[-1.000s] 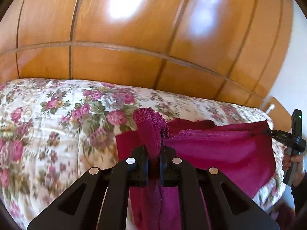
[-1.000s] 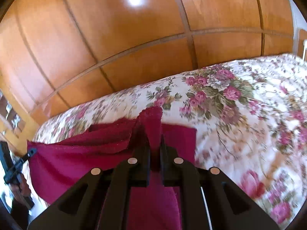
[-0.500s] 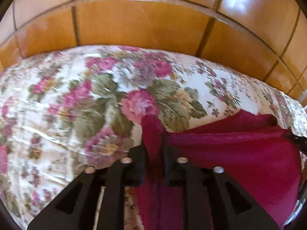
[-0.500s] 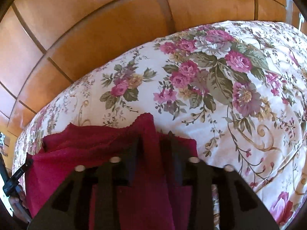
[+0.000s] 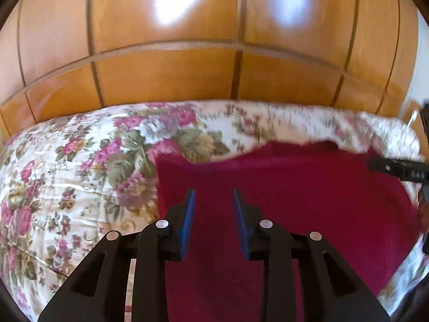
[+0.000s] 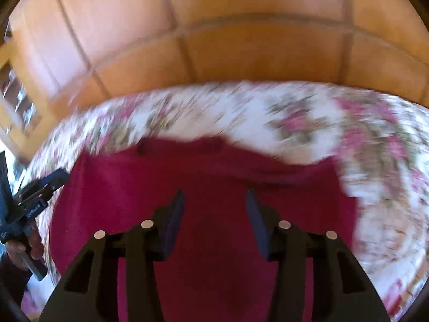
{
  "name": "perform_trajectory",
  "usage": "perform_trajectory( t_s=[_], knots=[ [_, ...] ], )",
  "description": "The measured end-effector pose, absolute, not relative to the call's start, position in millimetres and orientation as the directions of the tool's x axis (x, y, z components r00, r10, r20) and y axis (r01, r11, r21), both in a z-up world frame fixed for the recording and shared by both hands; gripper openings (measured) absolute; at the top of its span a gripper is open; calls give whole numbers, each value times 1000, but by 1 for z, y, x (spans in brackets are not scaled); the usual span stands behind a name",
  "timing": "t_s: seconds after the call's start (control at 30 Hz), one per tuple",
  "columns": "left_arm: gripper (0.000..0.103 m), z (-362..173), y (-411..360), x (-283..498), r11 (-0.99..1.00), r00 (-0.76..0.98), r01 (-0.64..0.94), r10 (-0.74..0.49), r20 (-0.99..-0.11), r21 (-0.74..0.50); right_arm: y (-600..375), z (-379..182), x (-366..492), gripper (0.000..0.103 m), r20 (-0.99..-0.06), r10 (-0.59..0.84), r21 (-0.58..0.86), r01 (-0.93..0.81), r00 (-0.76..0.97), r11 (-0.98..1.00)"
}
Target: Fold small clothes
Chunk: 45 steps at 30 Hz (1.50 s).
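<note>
The left gripper (image 5: 213,198) has its two blue pads wide apart and holds nothing. Between and under its fingers lies the dark red cloth (image 5: 281,193), spread flat on the bed. The right gripper (image 6: 214,198) is wide open too, with nothing between its pads, and the same cloth (image 6: 209,177) lies under it. In the left wrist view the right gripper shows as a black bar at the right edge of the cloth. In the right wrist view the left gripper shows at the left edge of the cloth, with a hand (image 6: 26,244) around its handle. The cloth lies on a bedspread (image 5: 80,166) with pink flowers and green leaves. Its far edge looks a little wavy. Behind the bed stands a shiny wooden headboard (image 5: 166,69) made of panels. The right wrist view is quite blurry.
</note>
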<state>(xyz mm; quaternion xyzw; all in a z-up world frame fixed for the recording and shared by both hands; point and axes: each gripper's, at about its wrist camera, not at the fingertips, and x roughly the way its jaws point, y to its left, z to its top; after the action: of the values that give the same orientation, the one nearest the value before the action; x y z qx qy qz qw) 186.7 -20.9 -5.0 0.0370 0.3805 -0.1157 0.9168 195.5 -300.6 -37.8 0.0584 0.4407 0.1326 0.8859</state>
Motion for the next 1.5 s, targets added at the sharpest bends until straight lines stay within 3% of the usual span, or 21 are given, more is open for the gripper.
perform_trajectory(
  t_s=[0.17, 0.23, 0.33, 0.43, 0.63, 0.73, 0.8, 1.0, 1.07, 1.1, 1.13, 1.17, 1.23, 1.4, 1.5],
  knots=[
    [28, -45, -6, 222, 983, 599, 171, -156, -785, -65, -283, -74, 242, 52, -828, 159, 135, -85, 537, 987],
    [28, -47, 4, 226, 978, 591, 155, -206, -780, -141, -284, -80, 243, 54, -812, 155, 136, -75, 562, 988],
    [28, -46, -5, 221, 981, 604, 175, -171, -778, -80, -283, -78, 236, 56, -810, 130, 97, -87, 571, 991],
    [28, -34, -6, 208, 982, 623, 181, -159, -766, -57, -291, -65, 224, 71, -808, 130, 102, -81, 575, 991],
    [28, -17, 31, 159, 965, 629, 206, -260, -733, -165, -343, -35, 150, 71, -748, 205, 188, -94, 631, 978],
    [49, -18, 52, 129, 951, 617, 212, -309, -723, -225, -377, -33, 107, 71, -742, 233, 256, -55, 628, 965],
    [53, -23, 67, 108, 933, 600, 202, -358, -715, -297, -399, -36, 77, 70, -742, 253, 304, -25, 620, 952],
    [53, -41, 71, 71, 900, 536, 210, -434, -725, -383, -420, -64, 25, 64, -775, 301, 384, 35, 556, 923],
    [51, -43, 68, 65, 897, 537, 219, -439, -721, -383, -417, -73, 23, 50, -765, 332, 420, 36, 552, 907],
    [44, -42, 67, 65, 890, 525, 229, -455, -720, -395, -412, -76, 24, 42, -764, 342, 426, 30, 547, 904],
    [27, -42, 66, 65, 882, 515, 242, -470, -717, -404, -408, -78, 25, 19, -770, 337, 414, 22, 542, 910],
    [19, -40, 62, 66, 881, 502, 264, -473, -724, -392, -405, -80, 28, 13, -780, 330, 397, 13, 531, 918],
    [7, -33, 54, 69, 910, 523, 305, -406, -750, -280, -403, -75, 31, 8, -791, 312, 370, 4, 527, 929],
    [7, -31, 56, 81, 916, 514, 366, -348, -784, -167, -413, -36, 21, 7, -768, 249, 272, -51, 589, 961],
    [7, -40, 47, 78, 911, 505, 396, -324, -800, -119, -408, -60, 32, 6, -827, 196, 199, -52, 527, 979]
  ],
)
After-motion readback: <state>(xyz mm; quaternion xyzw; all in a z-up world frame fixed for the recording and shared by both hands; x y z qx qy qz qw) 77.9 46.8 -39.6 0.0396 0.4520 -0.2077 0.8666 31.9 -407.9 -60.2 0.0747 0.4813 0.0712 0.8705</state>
